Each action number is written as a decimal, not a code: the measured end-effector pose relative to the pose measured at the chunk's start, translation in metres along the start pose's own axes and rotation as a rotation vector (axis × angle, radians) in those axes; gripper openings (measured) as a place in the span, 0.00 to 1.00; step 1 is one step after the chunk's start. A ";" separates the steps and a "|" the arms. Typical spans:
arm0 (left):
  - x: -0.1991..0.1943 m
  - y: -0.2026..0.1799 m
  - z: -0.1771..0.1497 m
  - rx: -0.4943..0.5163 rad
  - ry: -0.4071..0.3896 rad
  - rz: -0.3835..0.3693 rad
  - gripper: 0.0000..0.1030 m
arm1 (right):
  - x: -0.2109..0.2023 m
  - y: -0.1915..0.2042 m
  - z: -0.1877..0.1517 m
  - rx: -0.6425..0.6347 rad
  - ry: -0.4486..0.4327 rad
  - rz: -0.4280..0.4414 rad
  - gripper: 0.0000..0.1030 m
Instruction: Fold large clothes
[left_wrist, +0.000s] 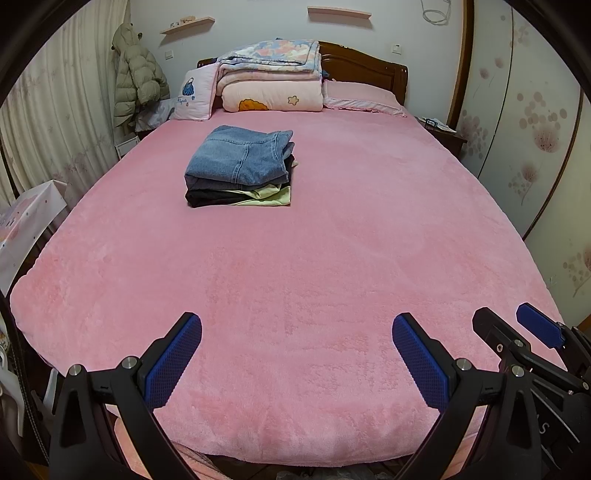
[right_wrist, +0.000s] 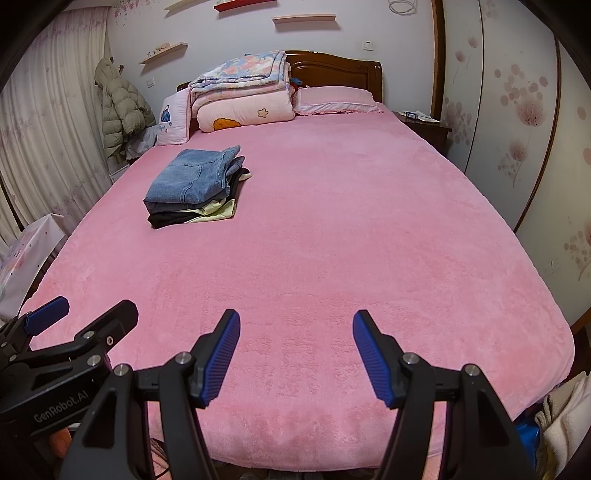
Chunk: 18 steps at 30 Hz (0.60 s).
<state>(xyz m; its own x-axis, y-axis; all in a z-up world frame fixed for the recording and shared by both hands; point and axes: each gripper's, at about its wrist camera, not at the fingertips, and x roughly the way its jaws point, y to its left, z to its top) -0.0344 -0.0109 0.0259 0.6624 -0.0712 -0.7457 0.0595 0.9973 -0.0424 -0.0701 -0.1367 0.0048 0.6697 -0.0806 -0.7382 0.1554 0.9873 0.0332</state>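
A pink-covered bed (left_wrist: 332, 258) lies bare but for a stack of folded clothes (left_wrist: 240, 168), jeans on top, toward its head. Both left tongs (left_wrist: 297, 354) and right tongs (right_wrist: 295, 354) hang released, empty, over the foot; folding appears finished.

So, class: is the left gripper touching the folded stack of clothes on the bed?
Apart. In the left wrist view the left gripper hangs open near the bed's foot, with a wide stretch of bare pink blanket between it and the folded stack.

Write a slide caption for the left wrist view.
Open left gripper above a pink bed; folded clothes stacked beyond.
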 end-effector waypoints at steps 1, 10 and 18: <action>0.000 0.000 0.000 -0.001 0.002 -0.001 1.00 | 0.001 0.000 0.001 0.000 0.001 0.001 0.62; 0.001 0.001 0.000 0.000 0.010 0.001 0.99 | 0.001 0.000 0.000 -0.001 0.004 0.000 0.62; 0.002 0.003 0.000 -0.001 0.018 0.000 0.99 | 0.001 -0.001 0.001 -0.001 0.005 0.000 0.62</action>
<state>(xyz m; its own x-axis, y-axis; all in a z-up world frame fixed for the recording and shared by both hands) -0.0333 -0.0081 0.0244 0.6488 -0.0711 -0.7576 0.0589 0.9973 -0.0432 -0.0689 -0.1377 0.0045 0.6659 -0.0797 -0.7418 0.1544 0.9875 0.0325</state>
